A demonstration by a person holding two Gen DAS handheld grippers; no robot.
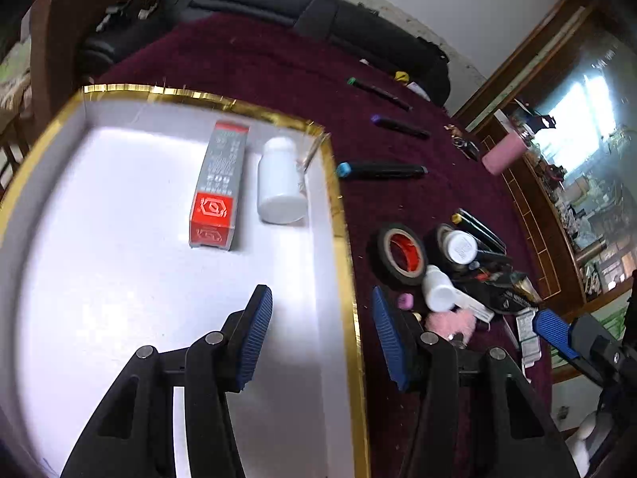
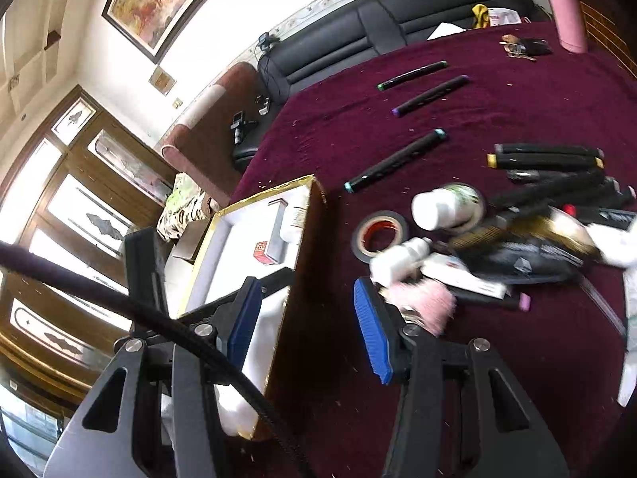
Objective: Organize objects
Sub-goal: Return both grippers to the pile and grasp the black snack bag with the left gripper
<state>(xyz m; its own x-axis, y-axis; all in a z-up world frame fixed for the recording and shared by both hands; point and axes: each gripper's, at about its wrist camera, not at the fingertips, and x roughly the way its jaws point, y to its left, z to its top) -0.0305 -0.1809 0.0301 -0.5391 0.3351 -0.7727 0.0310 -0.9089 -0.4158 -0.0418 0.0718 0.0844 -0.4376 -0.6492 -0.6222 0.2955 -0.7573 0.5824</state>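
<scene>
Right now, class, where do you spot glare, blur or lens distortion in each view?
Left wrist view: glare whitens the box floor; the gold rim bows from fisheye distortion. Right wrist view: the pink pompom smears with motion blur; the windows are overexposed.

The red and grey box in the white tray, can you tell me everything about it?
The red and grey box is a long, thin carton, looking like cardboard. One end is red with a white hexagon logo; the rest is grey with small blurred print. It lies flat in the gold-edged tray, beside a white bottle that is lying down too, a gap between them. Neither gripper touches it.
</scene>
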